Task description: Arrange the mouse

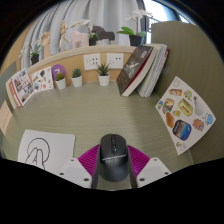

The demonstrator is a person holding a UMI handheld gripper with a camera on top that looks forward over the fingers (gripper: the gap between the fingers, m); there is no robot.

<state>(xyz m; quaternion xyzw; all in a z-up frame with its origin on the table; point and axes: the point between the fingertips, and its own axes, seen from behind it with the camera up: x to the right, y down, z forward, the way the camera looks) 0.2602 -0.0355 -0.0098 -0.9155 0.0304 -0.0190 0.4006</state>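
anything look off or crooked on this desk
Mostly the books: they lean in a slanted stack against the back ledge instead of standing upright. The sticker sheet also lies at an angle. The mouse sits straight between the claw fingers. Nothing looks spilled or broken.

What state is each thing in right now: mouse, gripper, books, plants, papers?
mouse: upright on its base, between the fingers, pink pads close at both flanks; contact cannot be told.
gripper: fingers about the mouse, low over the desk.
books: closed, leaning in a tilted stack.
potted plants: upright, in a row by the wall.
drawing sheet: flat on desk.
sticker sheet: flat on desk.
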